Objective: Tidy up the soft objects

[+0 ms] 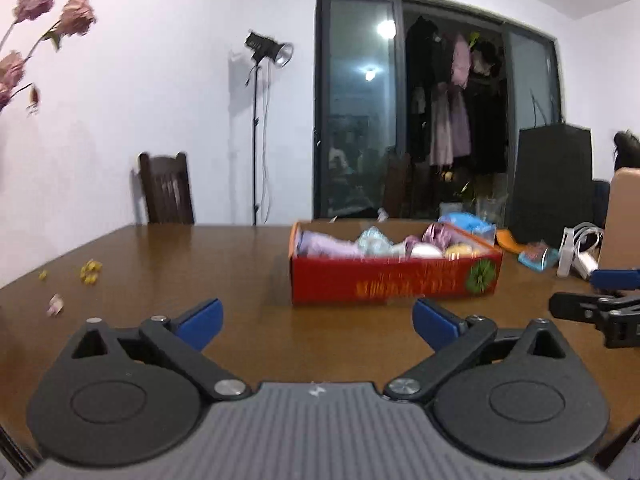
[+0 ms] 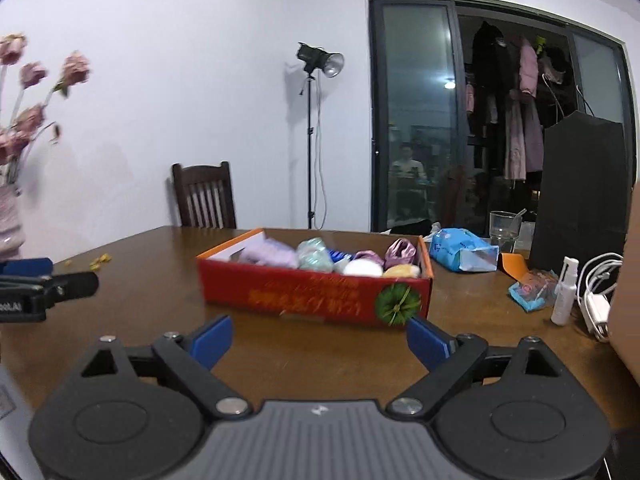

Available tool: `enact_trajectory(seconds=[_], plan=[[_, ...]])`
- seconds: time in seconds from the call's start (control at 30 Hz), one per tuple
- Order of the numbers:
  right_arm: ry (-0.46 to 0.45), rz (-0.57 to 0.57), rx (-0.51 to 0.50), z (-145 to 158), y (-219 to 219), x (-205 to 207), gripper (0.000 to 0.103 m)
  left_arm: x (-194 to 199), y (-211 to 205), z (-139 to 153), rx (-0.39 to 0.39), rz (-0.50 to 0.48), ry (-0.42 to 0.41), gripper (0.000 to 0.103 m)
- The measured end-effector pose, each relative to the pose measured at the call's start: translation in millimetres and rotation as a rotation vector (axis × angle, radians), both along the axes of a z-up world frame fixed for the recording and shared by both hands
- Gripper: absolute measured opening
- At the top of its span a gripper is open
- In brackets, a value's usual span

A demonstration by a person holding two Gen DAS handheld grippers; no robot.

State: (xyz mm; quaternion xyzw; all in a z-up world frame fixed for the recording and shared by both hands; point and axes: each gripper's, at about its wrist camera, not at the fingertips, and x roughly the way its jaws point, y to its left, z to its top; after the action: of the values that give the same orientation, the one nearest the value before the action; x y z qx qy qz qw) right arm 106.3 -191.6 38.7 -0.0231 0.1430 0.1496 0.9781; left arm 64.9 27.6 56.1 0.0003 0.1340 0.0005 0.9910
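- Both claws hovered low over the brown table (image 1: 240, 264), jaws spread wide and holding nothing: left claw (image 1: 316, 322), right claw (image 2: 318, 340).
- Just beyond them sat the red box (image 2: 312, 292), packed with soft objects (image 2: 320, 258).
- Right of it lay a blue packet (image 2: 460, 250); farther right stood a spray bottle (image 2: 566, 290).

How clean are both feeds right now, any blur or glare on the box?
Left wrist view: red box lettering smeared by motion blur, flowers soft, lamp glare in the glass door. Right wrist view: slightly sharper, box print still blurred; fisheye bends the door frame in both.
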Motion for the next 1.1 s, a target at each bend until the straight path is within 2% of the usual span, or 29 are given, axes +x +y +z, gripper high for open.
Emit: enact_trajectory(seconds=[0.17, 0.3, 0.43, 0.6, 0.7, 1.1], plan=[[0.029, -0.013, 0.024, -11, -2, -61, 0.094, -49, -5, -15, 0.014, -0.007, 0.017, 0.103], [0.03, -0.031, 0.078, -26, -7, -95, 0.094, -62, -7, -20, 0.015, -0.024, 0.035, 0.103], [0.006, -0.051, 0.073, -25, -9, -97, 0.094, -62, -10, -17, 0.015, -0.026, 0.025, 0.103], [0.024, -0.058, 0.089, -27, -13, -94, 0.095, -64, -13, -16, 0.016, -0.041, 0.027, 0.103], [0.028, -0.053, 0.086, -27, -12, -92, 0.103, -65, -14, -16, 0.015, -0.048, 0.027, 0.103], [0.031, -0.055, 0.091, -27, -11, -90, 0.103, -64, -14, -15, 0.01, -0.043, 0.027, 0.103]])
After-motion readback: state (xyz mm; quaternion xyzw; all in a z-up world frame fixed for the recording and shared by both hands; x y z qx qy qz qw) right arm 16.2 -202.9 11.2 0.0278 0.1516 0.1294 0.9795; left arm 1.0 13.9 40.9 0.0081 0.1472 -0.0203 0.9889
